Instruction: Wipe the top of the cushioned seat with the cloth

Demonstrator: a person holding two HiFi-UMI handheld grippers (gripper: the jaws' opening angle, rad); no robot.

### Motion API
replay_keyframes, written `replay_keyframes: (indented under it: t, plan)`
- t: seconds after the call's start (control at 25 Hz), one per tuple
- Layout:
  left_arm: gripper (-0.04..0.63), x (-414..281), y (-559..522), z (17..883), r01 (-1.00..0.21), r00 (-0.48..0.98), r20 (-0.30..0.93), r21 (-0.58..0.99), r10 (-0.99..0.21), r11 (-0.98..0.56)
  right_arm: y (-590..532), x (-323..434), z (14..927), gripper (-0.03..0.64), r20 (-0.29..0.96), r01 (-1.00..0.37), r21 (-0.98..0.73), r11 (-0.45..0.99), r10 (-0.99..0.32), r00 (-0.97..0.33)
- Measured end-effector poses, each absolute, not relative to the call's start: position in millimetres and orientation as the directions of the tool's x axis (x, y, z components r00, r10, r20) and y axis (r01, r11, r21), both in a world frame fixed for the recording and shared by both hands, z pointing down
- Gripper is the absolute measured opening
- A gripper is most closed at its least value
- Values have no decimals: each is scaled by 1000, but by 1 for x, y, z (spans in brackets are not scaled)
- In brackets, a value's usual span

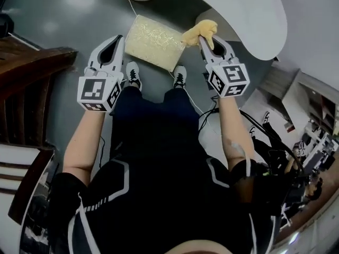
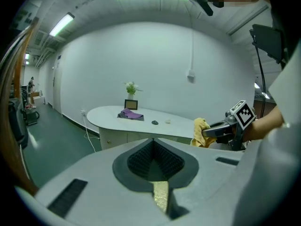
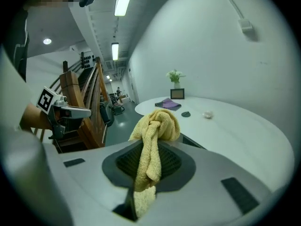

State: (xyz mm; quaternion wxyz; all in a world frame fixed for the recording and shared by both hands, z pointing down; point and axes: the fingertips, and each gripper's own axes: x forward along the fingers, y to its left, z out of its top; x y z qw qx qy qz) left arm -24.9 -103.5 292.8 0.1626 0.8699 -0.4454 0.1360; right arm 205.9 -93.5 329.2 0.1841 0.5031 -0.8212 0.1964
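Grey-green floor fills the room under a white wall, with a curved white table (image 1: 249, 9) at the far right and dark wooden furniture (image 1: 32, 62) on the left. On the table, the right gripper view shows a purple rag (image 3: 168, 103), a small frame (image 3: 177, 93) and a plant (image 3: 175, 76).

The seat (image 1: 154, 42), a cream, rectangular cushion, sits on the floor just ahead of the person's shoes (image 1: 132, 75). In the head view it lies between the two grippers.

The left gripper (image 1: 119, 38) is level with the seat's left edge. Its jaws are together at the tips and hold nothing. In its own view a sliver of the cream seat shows through the slit behind the tips.

The right gripper (image 1: 202, 39) is clamped on the yellow cloth (image 1: 200, 32). The cloth bunches into a knot-like wad past the tips and a strip of it runs back between the jaws. In the head view the wad overlaps the seat's far right corner. Whether it touches the cushion cannot be told. From the left gripper view, the cloth and the right gripper appear at the right, in front of the table.
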Motion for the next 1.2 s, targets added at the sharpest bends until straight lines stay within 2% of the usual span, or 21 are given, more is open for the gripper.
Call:
replay_keyframes:
  t: [0.32,0.48,0.72,0.88,1.2]
  plan:
    - [2,22,-75,362,-909,417,448,187,-791,-374,-106,238,426,64,582,-819,-185,544,-611,-537]
    - [2,44,-70,402,-927,374,475,200,-797,-316,-110,245,484,63,642,-794,-183,580,-541,-543]
    - [3,67,-59,468,-919,394,534,246,-749,-308,-100,240,569,64,712,-805,-211,555,-477,-515]
    - [2,77,-60,522,-906,423,567,242,-706,-348,-106,244,627,63,744,-849,-225,479,-477,-467]
    - [2,78,-47,606,-907,420,616,262,-667,-330,-113,249,723,63,804,-883,-186,430,-449,-389]
